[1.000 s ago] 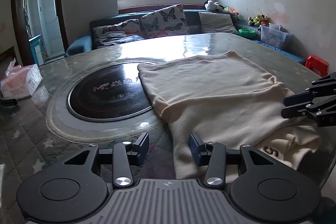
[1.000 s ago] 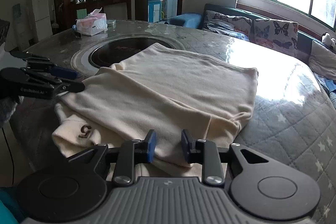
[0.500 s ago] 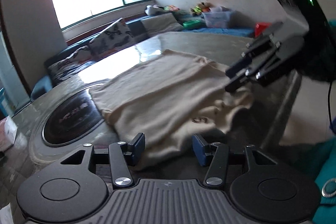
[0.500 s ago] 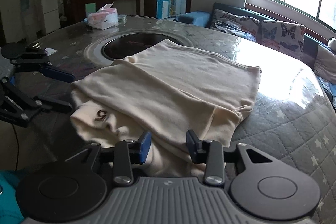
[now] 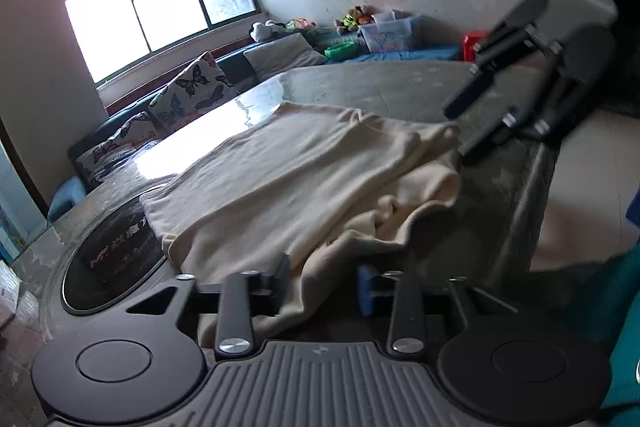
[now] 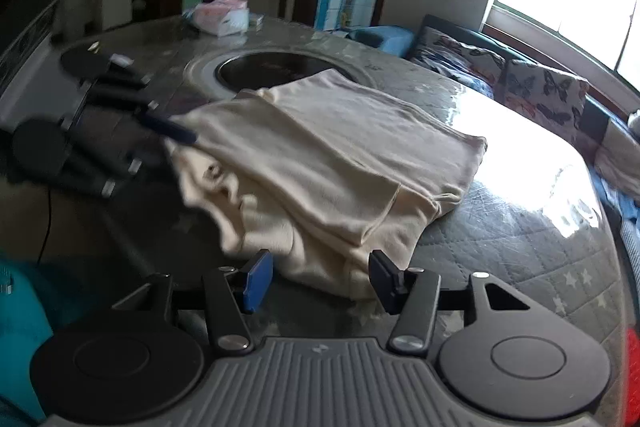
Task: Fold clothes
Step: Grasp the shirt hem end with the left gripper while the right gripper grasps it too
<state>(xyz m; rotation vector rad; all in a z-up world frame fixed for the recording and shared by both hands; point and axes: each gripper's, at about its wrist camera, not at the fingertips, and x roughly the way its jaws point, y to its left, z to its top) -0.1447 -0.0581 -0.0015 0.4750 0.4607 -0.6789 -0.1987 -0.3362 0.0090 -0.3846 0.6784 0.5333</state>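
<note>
A cream garment (image 5: 304, 179) lies folded on the glass-topped table (image 5: 384, 87), with its near edge bunched and hanging toward me. My left gripper (image 5: 322, 287) is open, its fingers on either side of the garment's near corner. My right gripper (image 6: 320, 277) is open too, straddling the garment's (image 6: 328, 163) other near corner. Each gripper shows in the other's view: the right one (image 5: 464, 131) at the garment's far corner, the left one (image 6: 172, 135) at its left edge.
A dark round hotplate (image 5: 116, 251) is set in the table beside the garment. A tissue pack (image 6: 220, 17) lies at the far side. A sofa with butterfly cushions (image 5: 188, 95) runs under the window. The table edge (image 5: 536, 195) drops to the floor at right.
Both grippers have opened wider and come in low at the garment's near edge. The near edge is now more bunched, and the left view has swung toward the right gripper.
</note>
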